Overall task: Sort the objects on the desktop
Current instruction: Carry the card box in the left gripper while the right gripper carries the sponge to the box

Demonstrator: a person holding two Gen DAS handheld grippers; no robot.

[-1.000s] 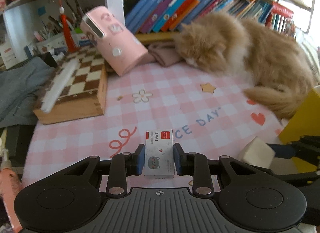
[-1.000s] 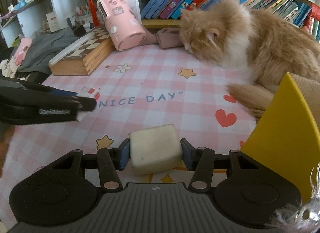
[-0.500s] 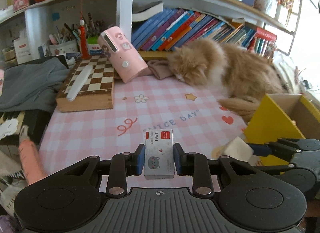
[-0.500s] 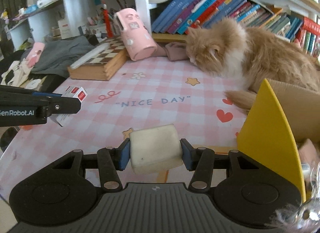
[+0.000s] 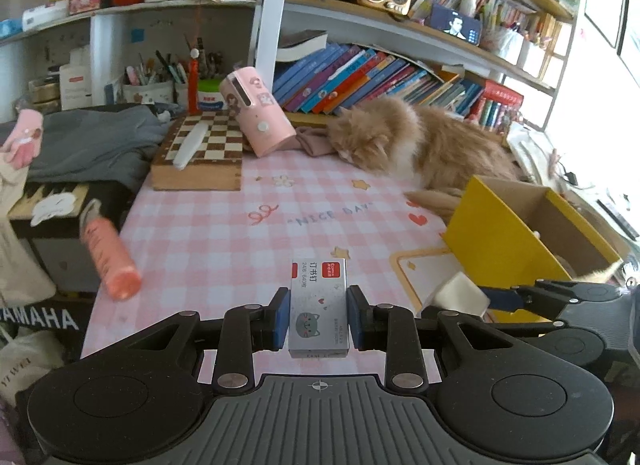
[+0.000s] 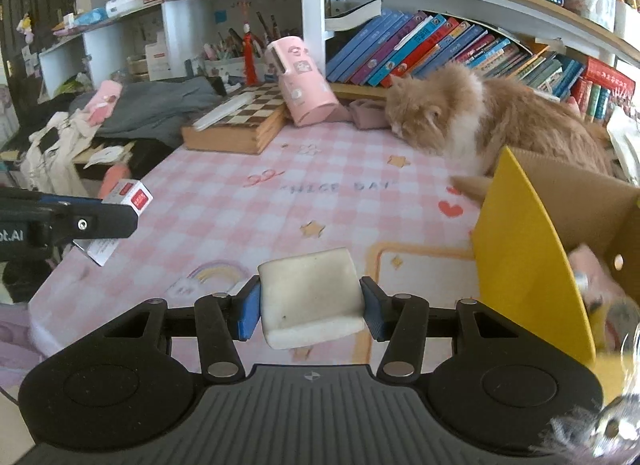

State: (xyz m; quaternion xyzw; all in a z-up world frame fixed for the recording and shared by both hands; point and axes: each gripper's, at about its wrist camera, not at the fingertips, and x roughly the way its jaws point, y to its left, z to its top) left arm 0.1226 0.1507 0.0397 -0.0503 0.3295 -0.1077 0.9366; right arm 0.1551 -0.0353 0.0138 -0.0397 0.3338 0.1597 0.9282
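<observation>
**Above the Surface: Both Grippers Carrying Items**

Above the near edge of the pink checked surface (image 5: 224, 233), the left gripper (image 5: 319, 319) is holding a small staple box (image 5: 319, 305). Its blue-padded fingers (image 5: 283, 319) are pinching the box on both long sides, with the red label end pointing away from the camera.

To its right, the right gripper (image 6: 311, 303) is holding a white eraser block (image 6: 312, 297). Its fingers (image 6: 250, 311) are pressing against the two opposite faces of the block, which is sitting tilted between them.

Both items are hanging clear of the surface. A yellow cardboard box (image 6: 524, 265) is standing open just beside the right gripper, on the right side of the surface.

At the far side, an orange cat (image 5: 416, 141) is lying with its head down in front of a row of books (image 5: 360, 77). A chessboard case (image 5: 200, 157) is resting at the far left, with a pink cylindrical case (image 5: 258, 117) leaning against it. A pink tube (image 5: 108, 257) is appearing beyond the left edge of the surface.
</observation>
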